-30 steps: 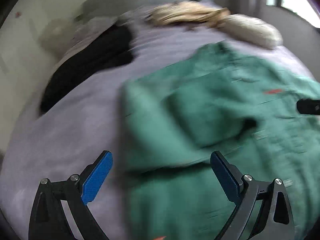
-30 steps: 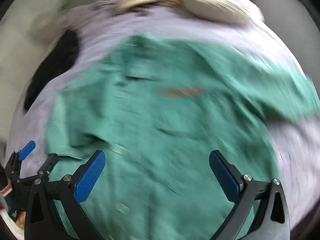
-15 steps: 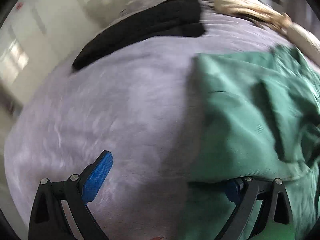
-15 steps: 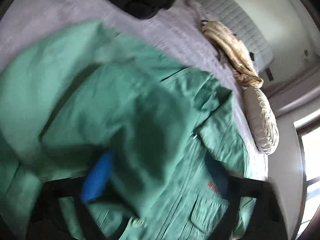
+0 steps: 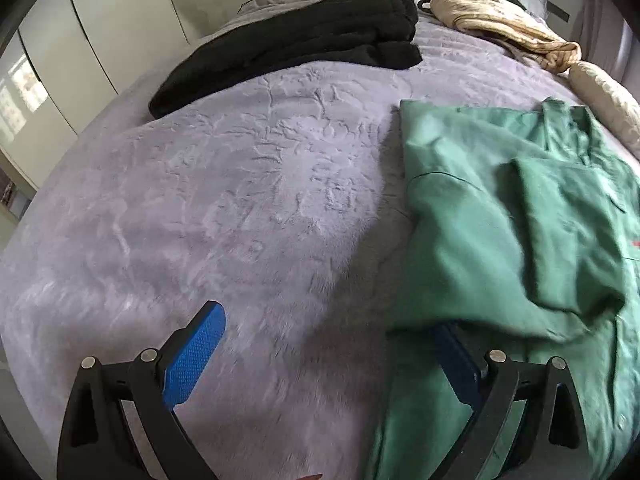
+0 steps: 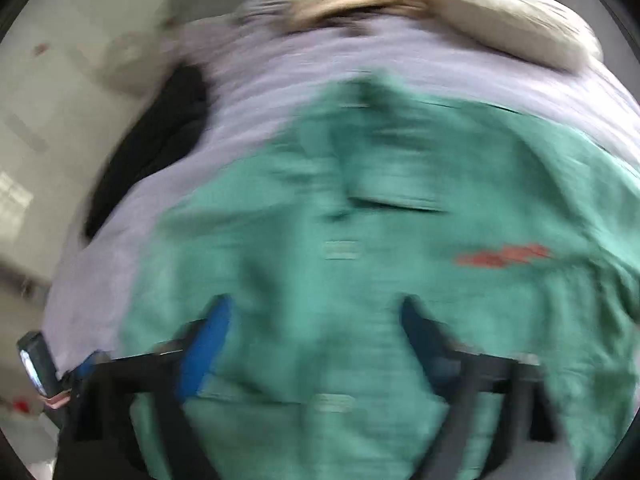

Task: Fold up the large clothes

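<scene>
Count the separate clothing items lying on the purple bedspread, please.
3. A green button-up jacket lies at the right, a folded black garment at the far left, and a crumpled cream-coloured cloth at the far end. Others may lie out of view.

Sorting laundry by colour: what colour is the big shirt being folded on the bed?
Green, with a small red mark on the front; the shirt shows sharpest in the left wrist view.

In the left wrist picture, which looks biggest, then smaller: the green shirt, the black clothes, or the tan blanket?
1. green shirt, though it lies nearest the camera, which makes it loom
2. black clothes
3. tan blanket, farthest away, so its true size is unsure
</scene>
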`<act>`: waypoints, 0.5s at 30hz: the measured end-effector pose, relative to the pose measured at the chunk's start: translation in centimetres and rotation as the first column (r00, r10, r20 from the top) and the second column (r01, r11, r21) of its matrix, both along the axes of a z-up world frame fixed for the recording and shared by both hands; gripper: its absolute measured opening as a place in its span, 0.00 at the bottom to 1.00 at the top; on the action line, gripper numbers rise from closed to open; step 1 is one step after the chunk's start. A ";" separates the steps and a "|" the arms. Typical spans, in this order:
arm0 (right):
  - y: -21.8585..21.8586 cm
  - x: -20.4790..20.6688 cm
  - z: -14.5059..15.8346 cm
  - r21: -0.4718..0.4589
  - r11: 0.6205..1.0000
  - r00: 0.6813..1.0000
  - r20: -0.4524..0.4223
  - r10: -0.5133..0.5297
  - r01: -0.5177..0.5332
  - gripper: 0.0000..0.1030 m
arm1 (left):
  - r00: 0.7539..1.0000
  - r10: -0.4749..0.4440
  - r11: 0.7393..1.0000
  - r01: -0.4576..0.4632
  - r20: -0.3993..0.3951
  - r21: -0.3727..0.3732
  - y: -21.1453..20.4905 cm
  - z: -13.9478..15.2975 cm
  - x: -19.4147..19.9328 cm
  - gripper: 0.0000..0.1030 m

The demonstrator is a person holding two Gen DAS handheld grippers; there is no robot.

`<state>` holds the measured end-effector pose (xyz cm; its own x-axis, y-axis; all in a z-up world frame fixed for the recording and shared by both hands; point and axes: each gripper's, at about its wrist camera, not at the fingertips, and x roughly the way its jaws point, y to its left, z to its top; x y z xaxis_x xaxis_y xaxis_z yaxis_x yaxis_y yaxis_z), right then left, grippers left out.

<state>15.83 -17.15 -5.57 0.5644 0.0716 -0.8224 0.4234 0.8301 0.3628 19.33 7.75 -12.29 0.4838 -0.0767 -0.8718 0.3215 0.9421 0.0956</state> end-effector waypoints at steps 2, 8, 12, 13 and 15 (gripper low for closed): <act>3.7 3.3 -0.7 -0.059 0.996 0.997 -0.039 0.061 -0.064 0.90 | 0.999 0.019 1.000 -0.019 0.031 -0.006 0.7 1.4 -0.8 0.97; 8.7 8.5 -6.3 -0.308 0.930 0.961 -0.247 0.124 -0.199 0.68 | 0.998 0.035 0.999 -0.035 0.050 -0.005 0.2 0.2 0.7 0.97; 5.5 5.7 -2.6 -0.270 0.955 0.989 -0.113 0.099 -0.126 0.16 | 1.000 0.022 0.996 -0.021 -0.009 0.092 -0.4 -3.9 1.6 0.97; 3.9 4.7 -1.6 -0.242 0.966 0.995 -0.074 0.072 -0.088 0.15 | 0.999 0.035 0.996 -0.035 -0.004 0.084 -0.1 -4.1 1.7 0.97; -0.4 2.2 -0.2 -0.215 0.977 1.000 -0.024 -0.009 0.003 0.15 | 0.999 0.045 0.995 -0.043 -0.023 0.089 0.3 -4.5 2.1 0.97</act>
<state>18.05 -17.54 -5.78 0.5440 -0.1118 -0.8316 0.4351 0.8850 0.1657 21.41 8.01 -16.77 0.4635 0.0222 -0.8858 0.2830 0.9436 0.1717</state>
